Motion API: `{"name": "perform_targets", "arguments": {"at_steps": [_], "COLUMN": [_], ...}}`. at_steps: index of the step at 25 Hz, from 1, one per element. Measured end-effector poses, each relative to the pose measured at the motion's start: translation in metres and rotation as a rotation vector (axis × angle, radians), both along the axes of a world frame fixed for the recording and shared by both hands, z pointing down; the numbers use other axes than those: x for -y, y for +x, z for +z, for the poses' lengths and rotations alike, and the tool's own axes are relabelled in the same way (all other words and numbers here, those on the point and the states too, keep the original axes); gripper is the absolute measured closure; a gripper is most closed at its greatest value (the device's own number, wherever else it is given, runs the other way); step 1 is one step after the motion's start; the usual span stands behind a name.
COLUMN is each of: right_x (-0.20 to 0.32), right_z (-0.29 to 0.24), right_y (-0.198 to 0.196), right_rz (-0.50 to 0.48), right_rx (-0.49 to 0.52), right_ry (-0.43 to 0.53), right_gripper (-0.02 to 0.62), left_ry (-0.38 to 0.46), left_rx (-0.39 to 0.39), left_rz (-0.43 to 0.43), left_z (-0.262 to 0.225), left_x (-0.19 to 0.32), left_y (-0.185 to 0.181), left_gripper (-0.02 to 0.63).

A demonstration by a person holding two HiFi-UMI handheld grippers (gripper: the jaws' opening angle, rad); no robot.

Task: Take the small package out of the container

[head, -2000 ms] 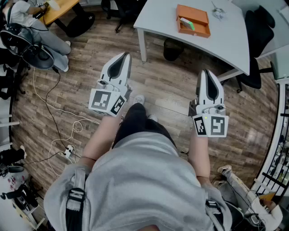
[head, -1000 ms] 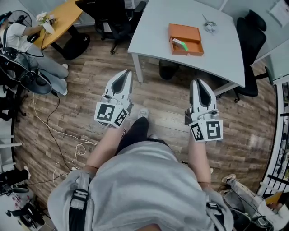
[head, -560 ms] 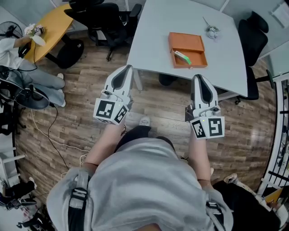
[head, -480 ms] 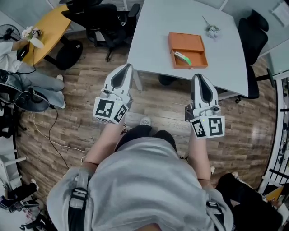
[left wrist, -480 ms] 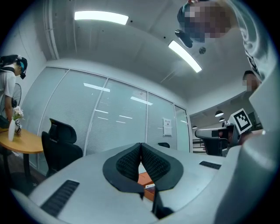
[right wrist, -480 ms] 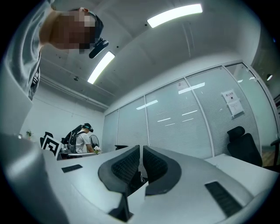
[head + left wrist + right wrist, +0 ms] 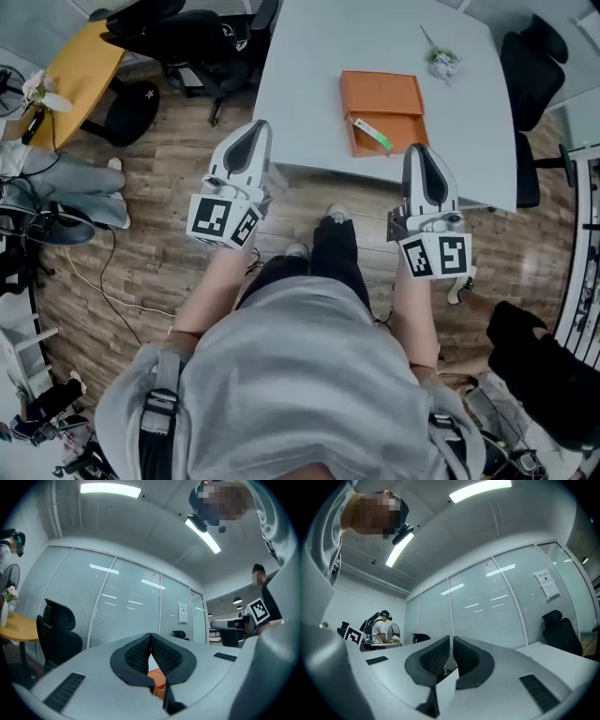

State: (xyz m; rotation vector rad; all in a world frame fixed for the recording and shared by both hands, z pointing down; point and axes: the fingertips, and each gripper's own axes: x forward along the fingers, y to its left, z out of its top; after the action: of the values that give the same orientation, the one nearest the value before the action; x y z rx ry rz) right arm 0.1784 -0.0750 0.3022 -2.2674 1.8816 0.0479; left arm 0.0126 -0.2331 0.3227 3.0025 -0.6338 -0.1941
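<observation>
Scene: a person in a grey sweatshirt (image 7: 291, 375) stood on a wooden floor (image 7: 141, 244) at the near edge of a pale grey table (image 7: 309, 47), holding a gripper in each hand, seen from above.

Left gripper: the left gripper (image 7: 257, 127) was clenched, its ribbed black pads pressed together with nothing between them. Its tip pointed at the table's near edge.

Right gripper: the right gripper (image 7: 419, 150) was also clenched and held nothing. Its tip reached just over the table's near edge.

Container: an orange container (image 7: 380, 94) lay open on the table, ahead of both grippers and between them, nearer the right gripper. A sliver of its orange showed through the gap under the left gripper's pads.

Small package: a green and white small package (image 7: 372, 133) lay slanted inside the container, in the part nearest the grippers. It sat just ahead and to the left of the right gripper's tip, touching neither gripper.

Markings: each marker cube (image 7: 220, 217) bore black and white square codes, with no words on them.

Writing: a paper notice (image 7: 183, 613) hung on the glass wall beyond the left gripper; its print was too small to read.

Surroundings: a black office chair (image 7: 530, 75) stood ahead and to the right of the right gripper.
</observation>
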Motion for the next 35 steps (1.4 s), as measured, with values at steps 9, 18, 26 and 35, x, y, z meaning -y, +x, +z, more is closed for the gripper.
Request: {"name": "perform_targets", "arguments": {"at_steps": [9, 18, 26, 35], "right_x": [0.093, 0.142, 0.188, 0.167], "right_z": [-0.016, 0.002, 0.107, 0.263], "right_y": [0.097, 0.161, 0.127, 0.099], "right_rz": [-0.167, -0.212, -0.352, -0.437], "right_rx": [-0.054, -0.012, -0.005, -0.093], "right_ry": [-0.001, -0.039, -0.357, -0.83], "right_gripper": [0.54, 0.54, 0.54, 0.534], "left_ry": [0.001, -0.024, -0.044, -0.08], "left_rx": [-0.046, -0.028, 0.016, 0.048], "left_rz": [-0.076, -0.104, -0.031, -0.001], "left_z": [-0.014, -0.001, 0.021, 0.048], "left_x": [0.064, 0.108, 0.13, 0.157], "left_y": [0.116, 0.176, 0.192, 0.193], "left_gripper": [0.586, 0.586, 0.586, 0.586]}}
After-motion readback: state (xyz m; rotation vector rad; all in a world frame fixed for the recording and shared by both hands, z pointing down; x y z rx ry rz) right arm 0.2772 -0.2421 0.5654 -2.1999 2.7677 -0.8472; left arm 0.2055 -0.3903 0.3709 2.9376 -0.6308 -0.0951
